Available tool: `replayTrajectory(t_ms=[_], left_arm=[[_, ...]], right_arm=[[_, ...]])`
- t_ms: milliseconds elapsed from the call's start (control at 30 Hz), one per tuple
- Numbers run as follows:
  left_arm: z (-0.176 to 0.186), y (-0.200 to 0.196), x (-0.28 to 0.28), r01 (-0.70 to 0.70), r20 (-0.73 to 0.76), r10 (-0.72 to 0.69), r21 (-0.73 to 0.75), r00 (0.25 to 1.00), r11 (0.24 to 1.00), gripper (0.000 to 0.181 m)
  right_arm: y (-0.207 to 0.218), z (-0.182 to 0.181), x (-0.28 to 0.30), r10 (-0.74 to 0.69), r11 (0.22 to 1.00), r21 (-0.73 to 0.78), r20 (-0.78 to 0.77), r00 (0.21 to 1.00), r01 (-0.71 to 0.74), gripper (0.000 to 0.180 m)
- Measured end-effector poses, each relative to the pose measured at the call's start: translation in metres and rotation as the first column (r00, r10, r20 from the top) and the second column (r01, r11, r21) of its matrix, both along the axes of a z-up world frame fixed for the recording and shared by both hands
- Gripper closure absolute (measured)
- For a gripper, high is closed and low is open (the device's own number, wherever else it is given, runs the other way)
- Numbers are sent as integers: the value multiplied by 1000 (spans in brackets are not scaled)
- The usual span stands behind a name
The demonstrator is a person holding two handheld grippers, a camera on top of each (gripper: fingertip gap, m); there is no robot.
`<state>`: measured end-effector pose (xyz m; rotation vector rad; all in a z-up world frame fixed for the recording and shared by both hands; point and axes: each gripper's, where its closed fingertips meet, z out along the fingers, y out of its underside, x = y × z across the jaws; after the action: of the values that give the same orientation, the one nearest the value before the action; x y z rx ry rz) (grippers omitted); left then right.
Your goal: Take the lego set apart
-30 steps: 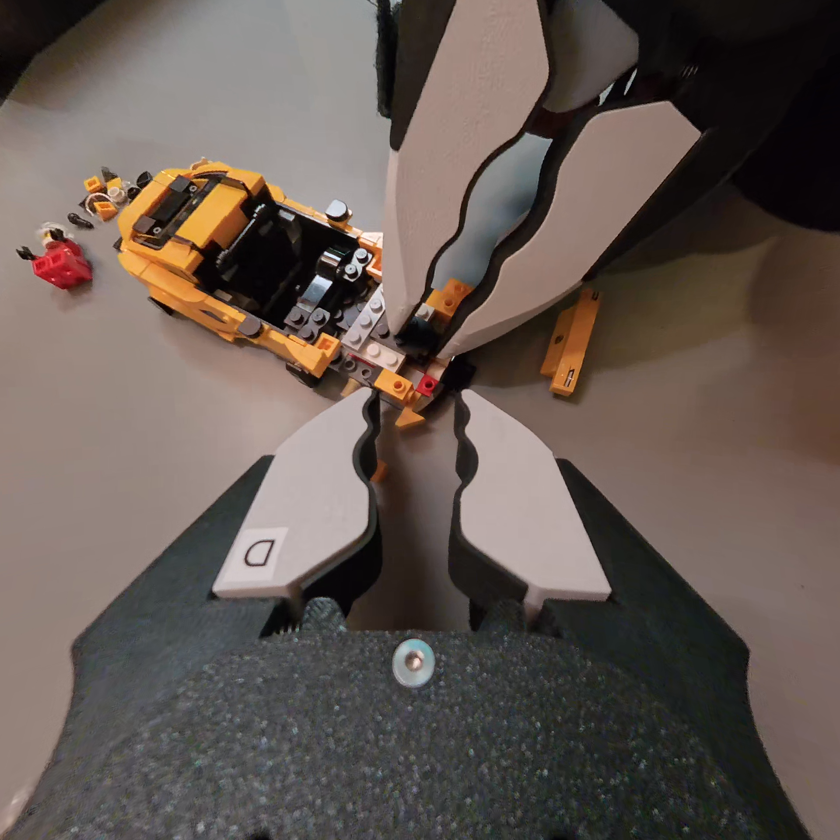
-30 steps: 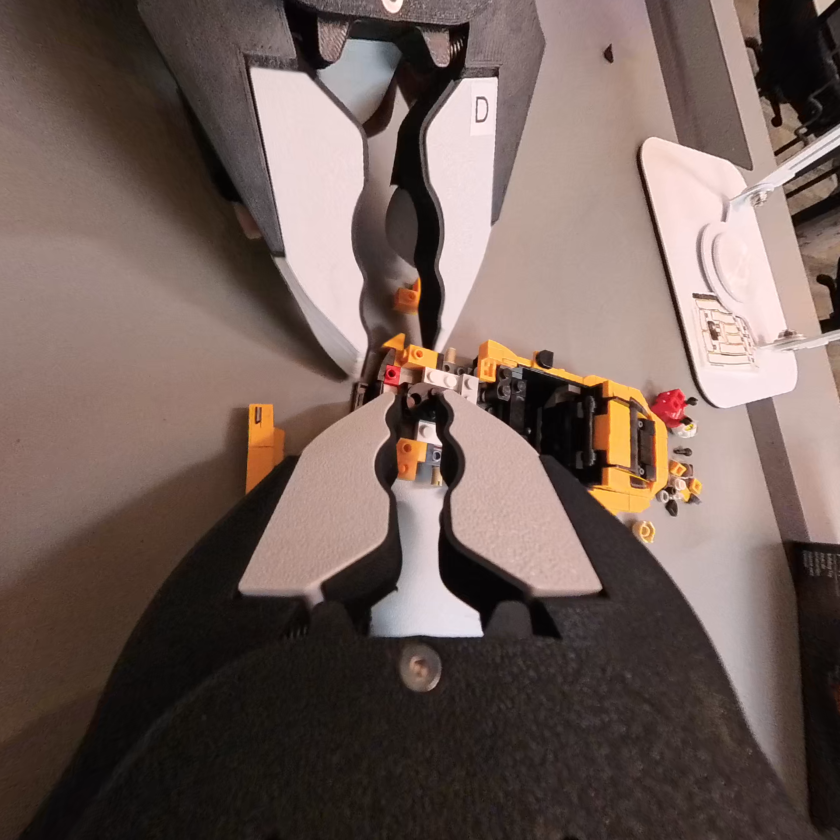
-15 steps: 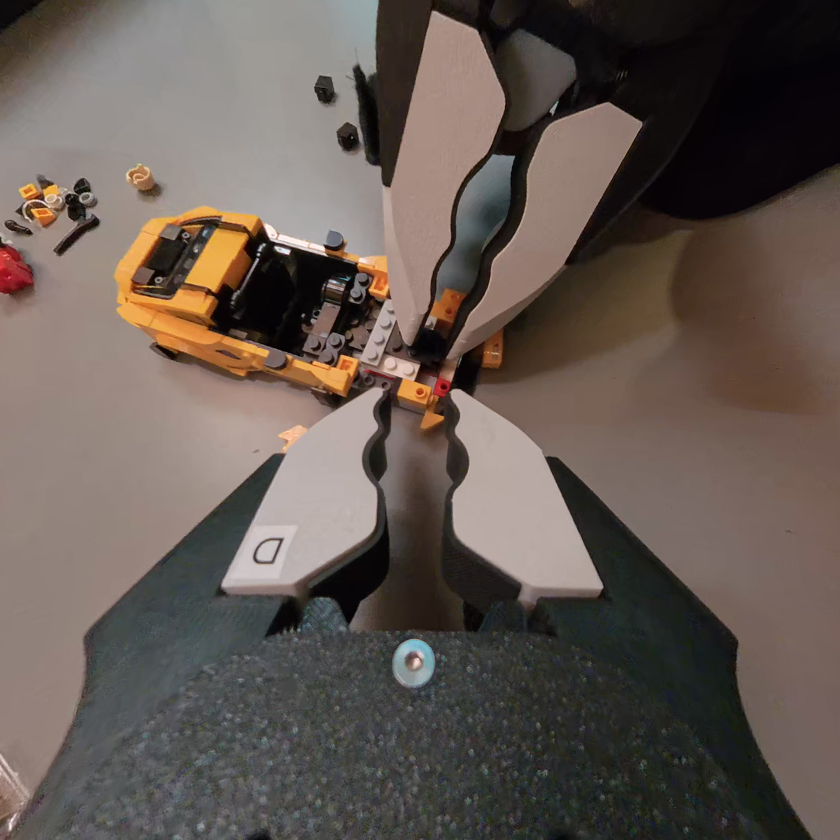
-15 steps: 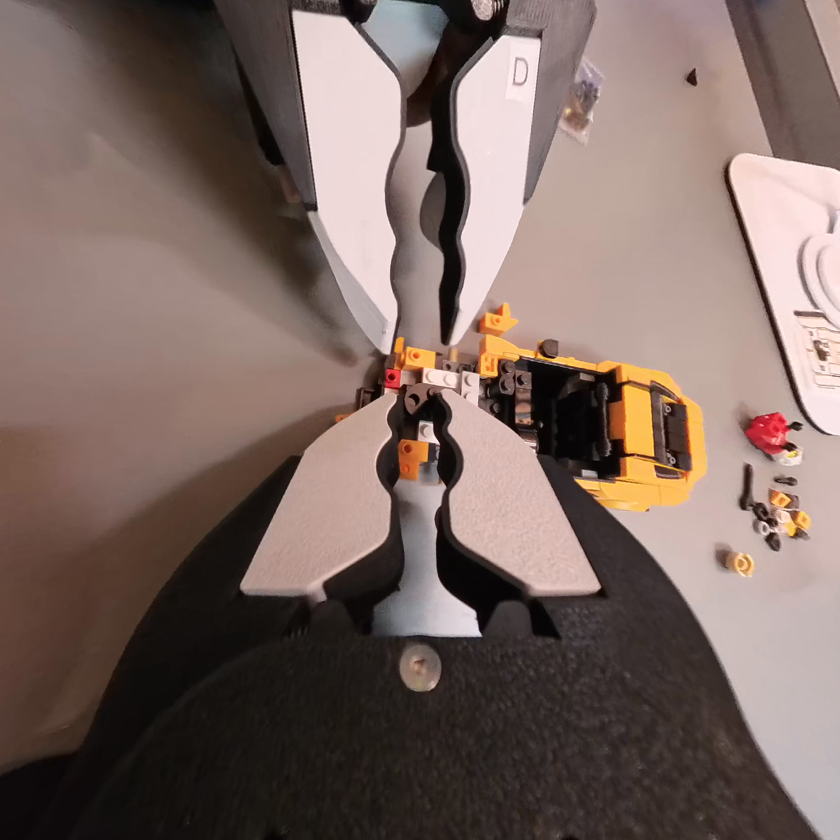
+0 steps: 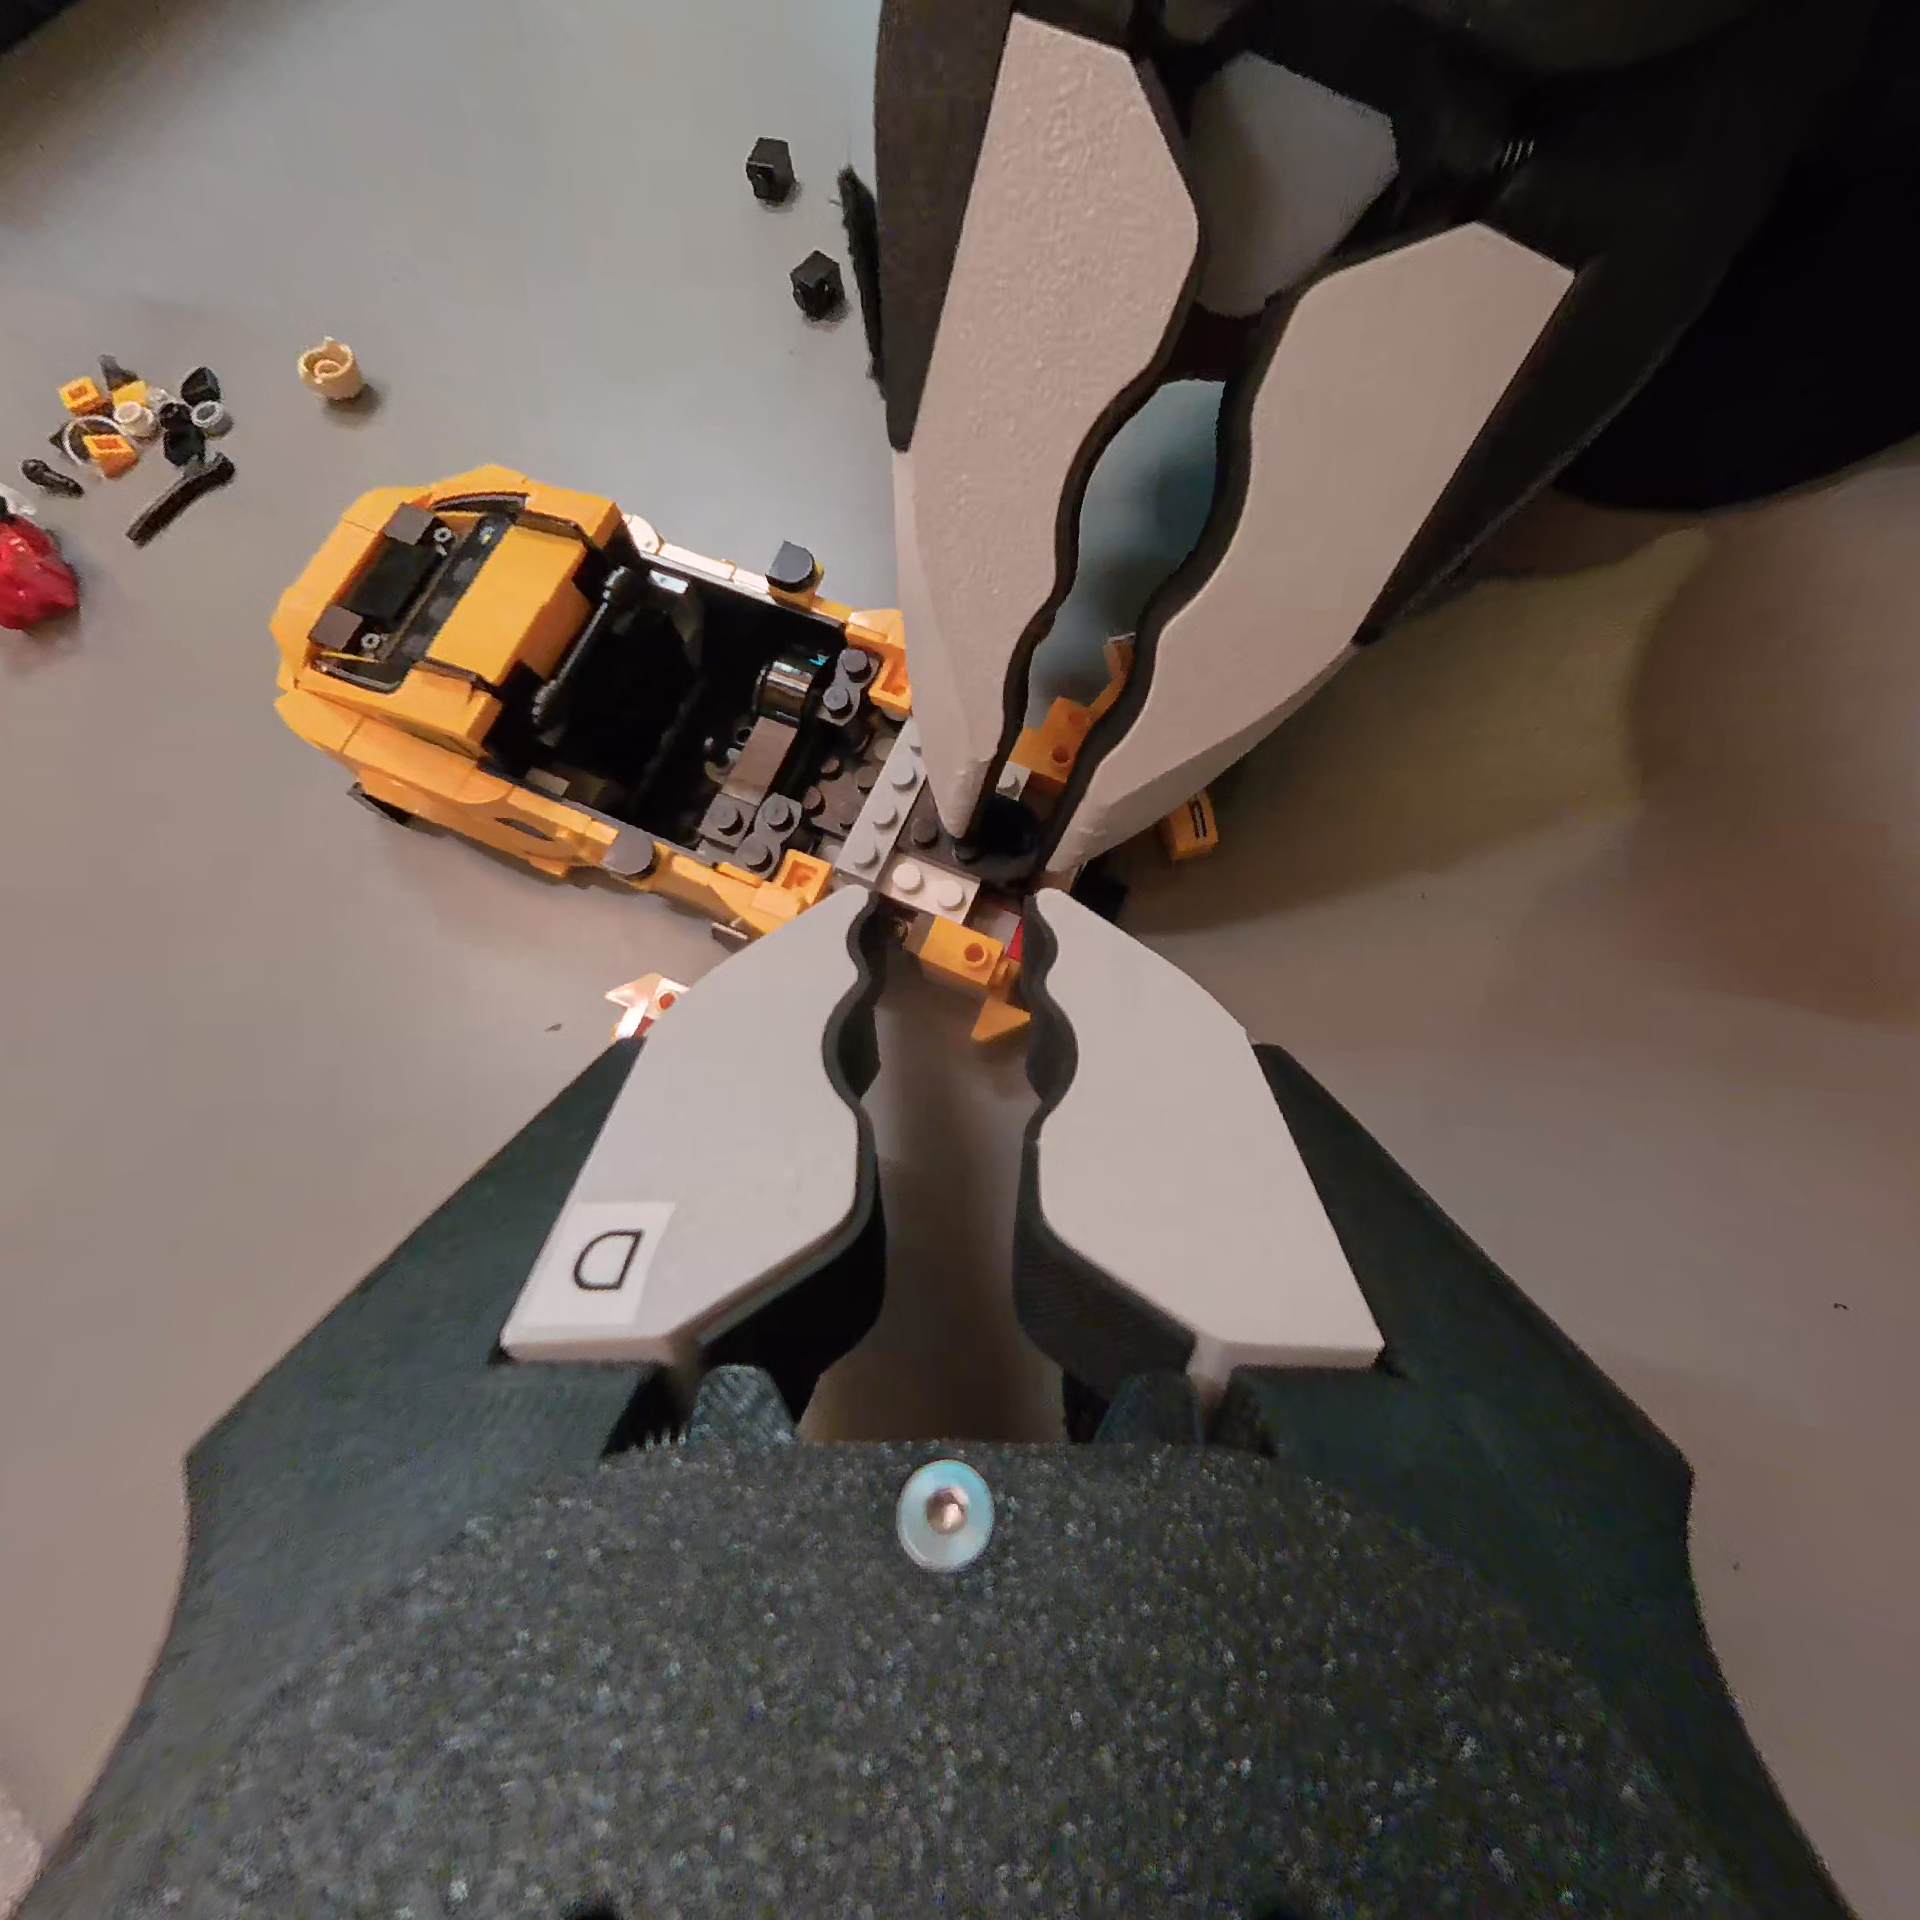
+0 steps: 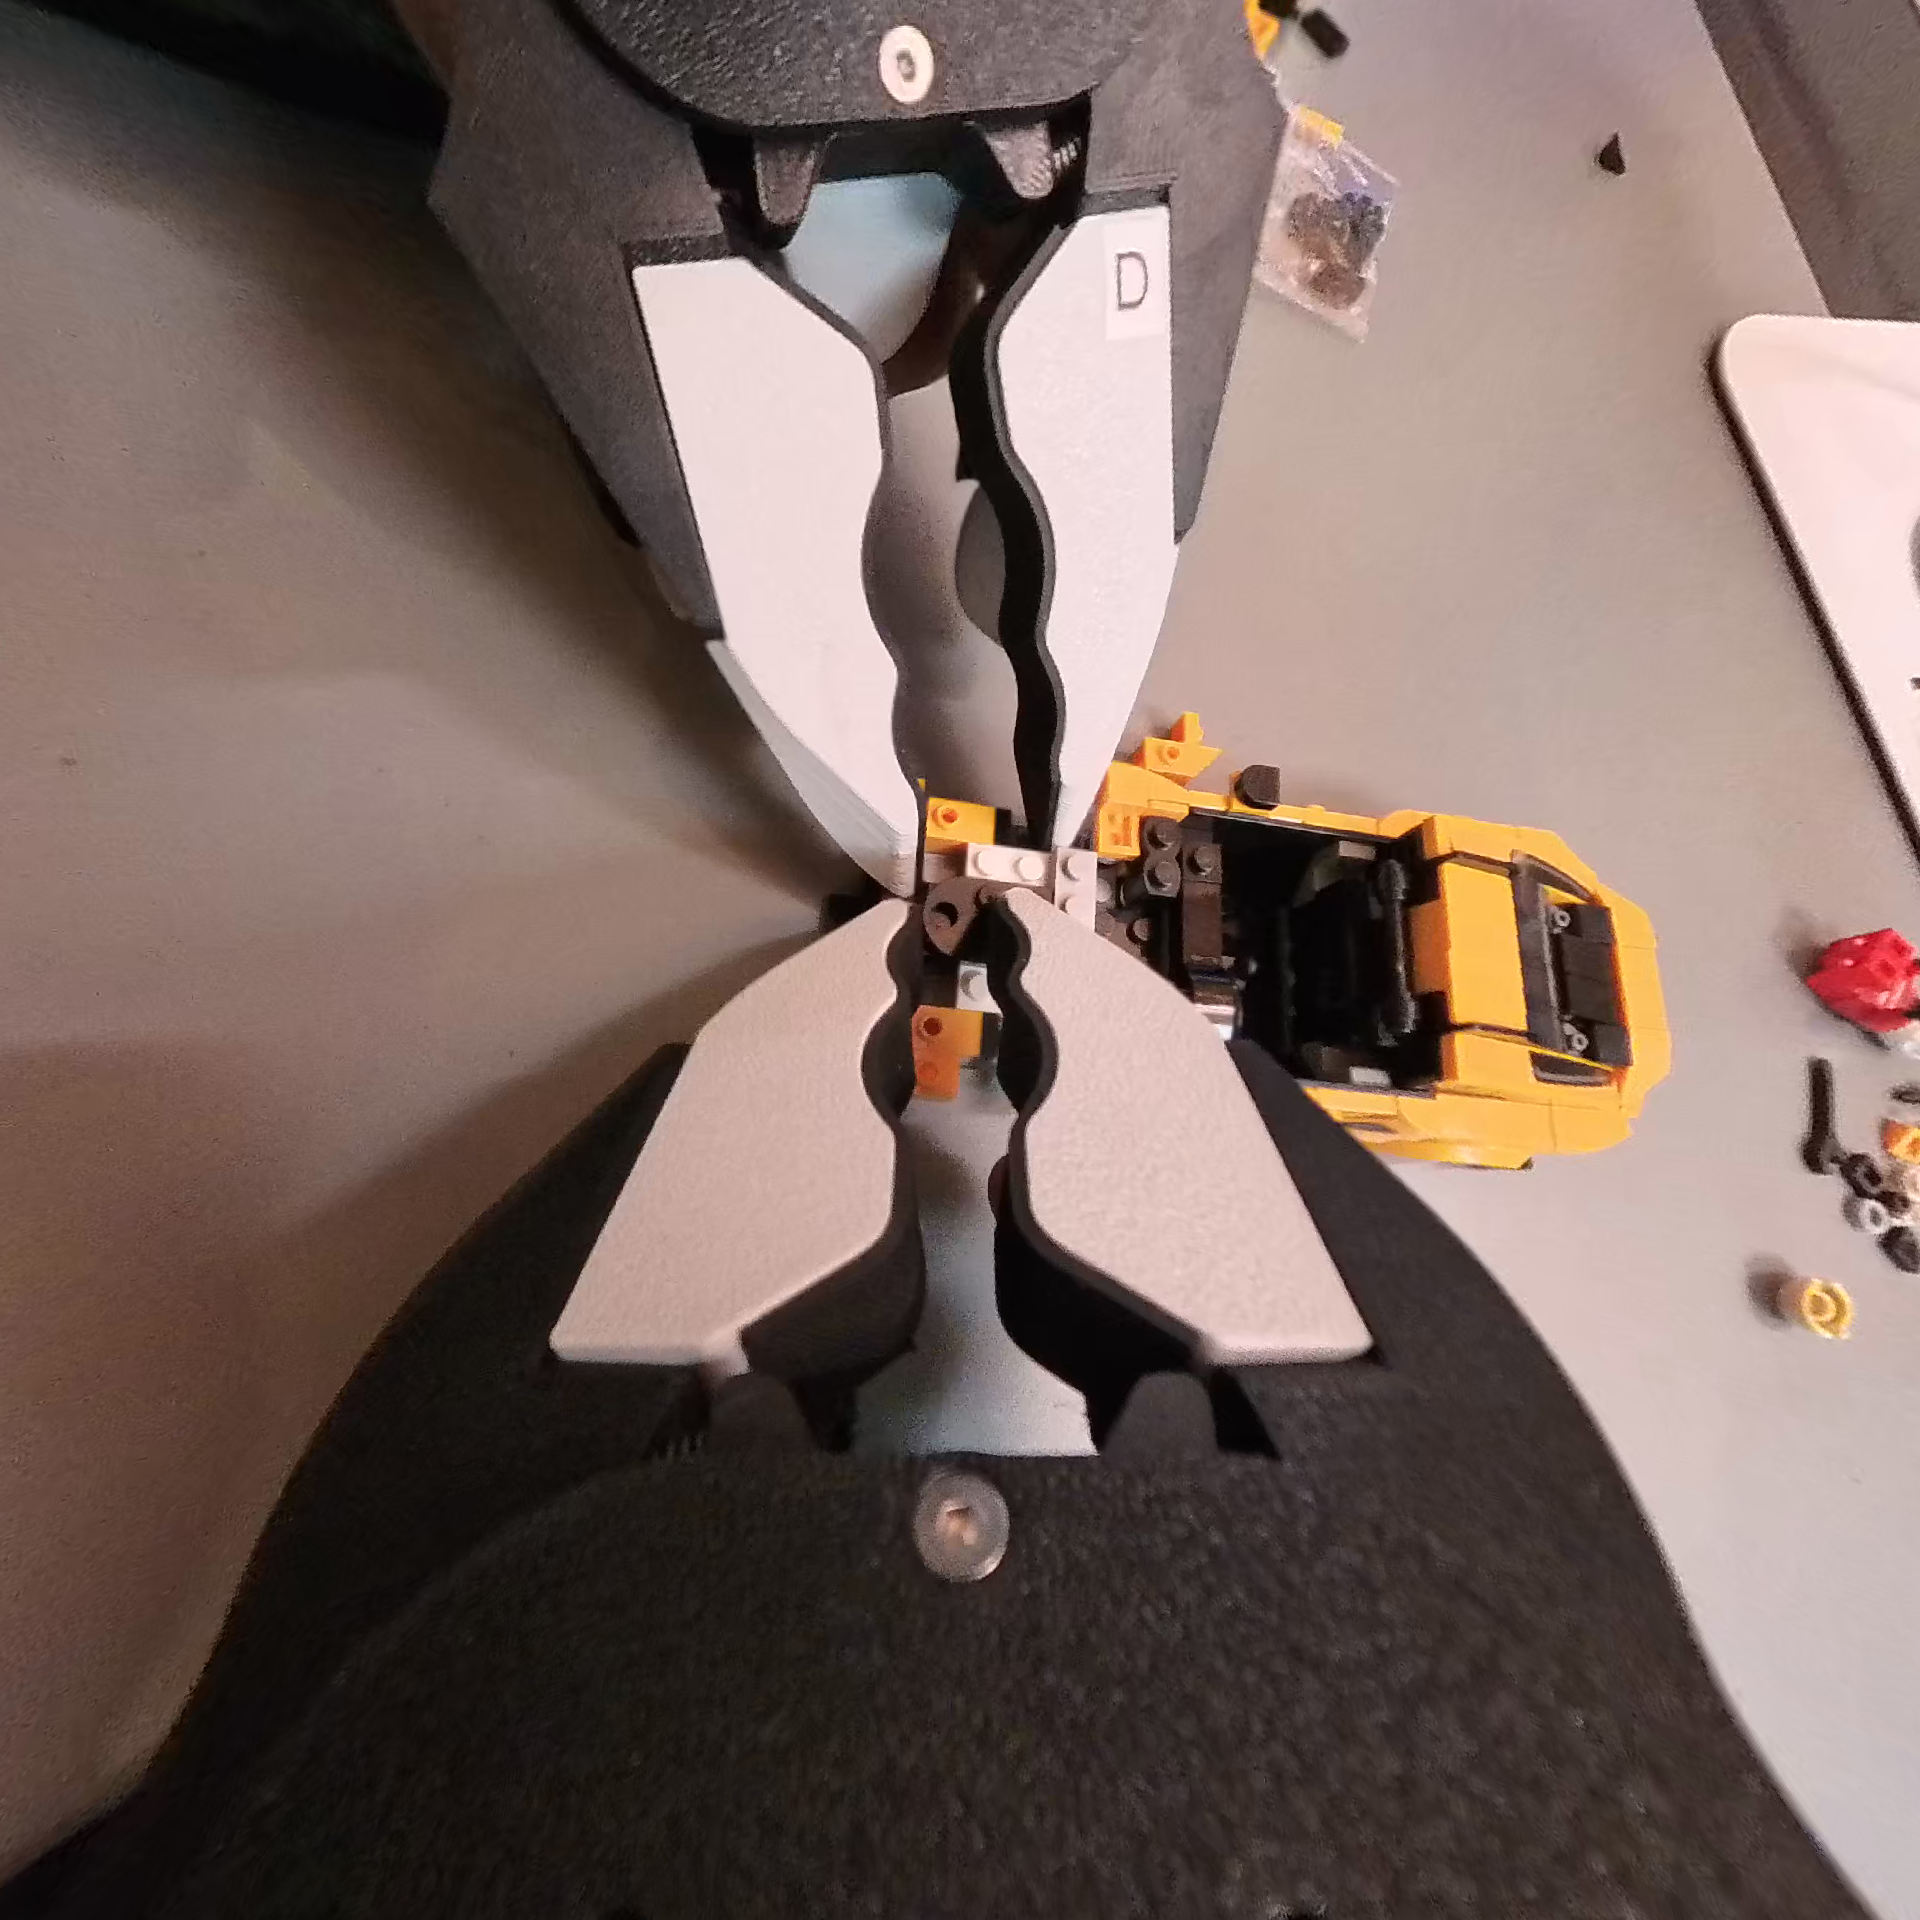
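Car (image 5: 488, 665), yellow, roofless, studs bared, front gripped by left claw (image 5: 951, 920) and right claw (image 6: 961, 930).

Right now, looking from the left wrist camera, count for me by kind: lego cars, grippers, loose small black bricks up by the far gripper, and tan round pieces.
yellow lego car: 1
grippers: 2, the left gripper and right gripper
small black bricks: 2
tan round piece: 1
Total: 6

Our left gripper (image 5: 951, 909) and right gripper (image 6: 961, 920) have speckled black bodies, a silver screw at lower centre, and pale grey fingers (image 5: 748, 1122) with wavy black inner edges; one bears a lettered sticker.
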<state>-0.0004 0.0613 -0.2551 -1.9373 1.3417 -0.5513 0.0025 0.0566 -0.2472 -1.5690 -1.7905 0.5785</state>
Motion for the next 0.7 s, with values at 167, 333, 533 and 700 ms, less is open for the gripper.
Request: replayTrajectory(t_ms=[167, 333, 533, 700], left_arm=[[0, 1, 0, -16, -9, 16, 3, 1000, 1000, 157], [0, 4, 0, -30, -11, 30, 16, 999, 999, 161], [0, 4, -2, -39, -15, 39, 8, 999, 999, 160], [1, 4, -2, -35, 1, 35, -3, 999, 999, 160]], right_arm=[[1, 0, 0, -36, 995, -96, -28, 999, 33, 169], [0, 8, -5, -62, 983, -179, -84, 995, 46, 180], [4, 16, -1, -50, 998, -33, -91, 995, 48, 174], [6, 6, 0, -19, 992, 127, 14, 1000, 17, 158]])
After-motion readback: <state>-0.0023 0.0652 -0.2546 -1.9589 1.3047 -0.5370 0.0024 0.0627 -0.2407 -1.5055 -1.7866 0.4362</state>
